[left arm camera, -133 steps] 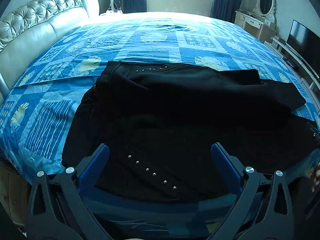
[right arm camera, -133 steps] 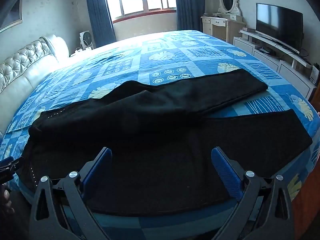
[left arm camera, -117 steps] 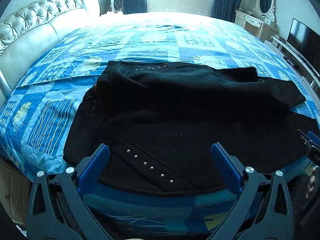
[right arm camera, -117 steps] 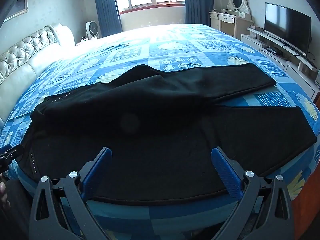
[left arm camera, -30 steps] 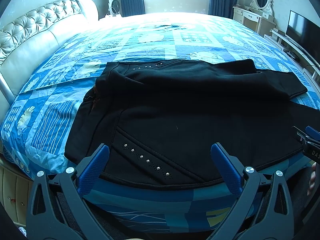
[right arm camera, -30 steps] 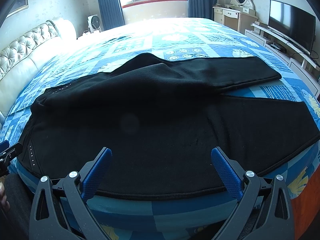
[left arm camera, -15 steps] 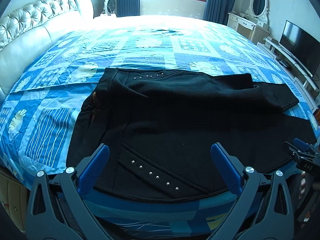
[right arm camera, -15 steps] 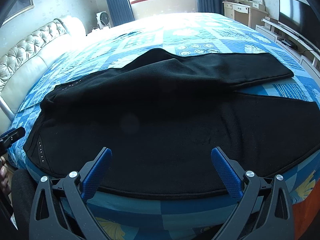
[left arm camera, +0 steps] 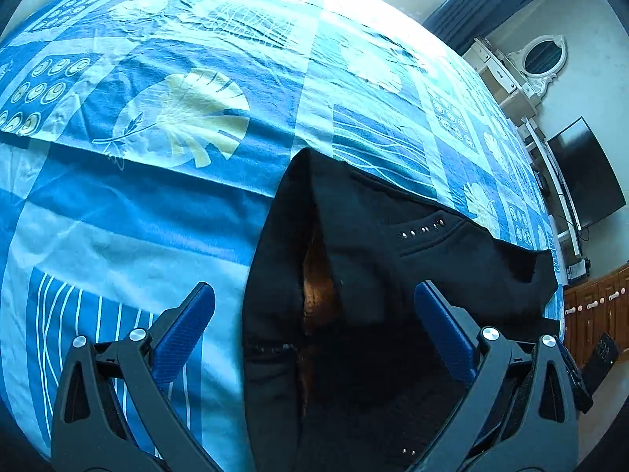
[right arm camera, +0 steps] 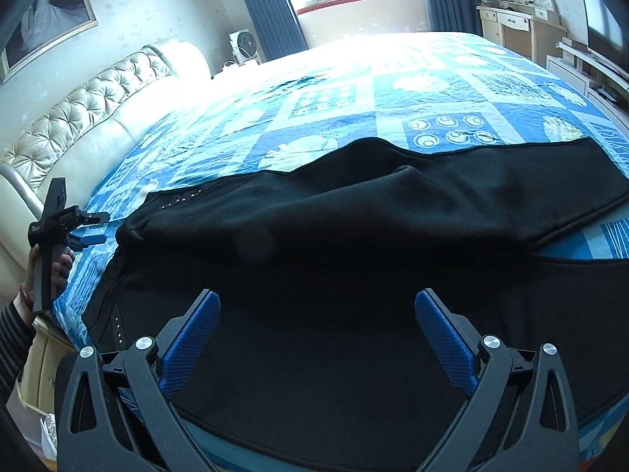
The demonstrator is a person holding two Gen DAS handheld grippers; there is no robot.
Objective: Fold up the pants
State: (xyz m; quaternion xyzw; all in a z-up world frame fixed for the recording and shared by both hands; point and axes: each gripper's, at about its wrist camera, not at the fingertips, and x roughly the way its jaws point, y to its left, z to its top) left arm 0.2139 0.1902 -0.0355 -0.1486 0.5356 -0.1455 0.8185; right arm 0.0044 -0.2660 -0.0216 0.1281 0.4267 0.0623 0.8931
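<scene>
Black pants (right arm camera: 354, 236) with small metal studs lie spread across the blue patterned bed, legs running to the right. In the left wrist view the waistband end (left arm camera: 354, 275) shows, its opening gaping with brown lining. My left gripper (left arm camera: 314, 326) is open and empty, just above the waistband at the pants' left end; it also shows in the right wrist view (right arm camera: 84, 228), held by a hand. My right gripper (right arm camera: 316, 338) is open and empty over the near leg.
The blue bedspread (left arm camera: 157, 204) stretches left of and beyond the pants. A tufted cream headboard (right arm camera: 78, 118) stands at left. A dresser with mirror (right arm camera: 519, 19) and a TV (left arm camera: 585, 181) stand at the right. A nightstand (right arm camera: 43, 354) sits below the bed's left corner.
My left gripper has swung left and closer in, tilting over the waistband end of the pants. My right gripper has moved slightly closer over the near leg. The pants have not moved.
</scene>
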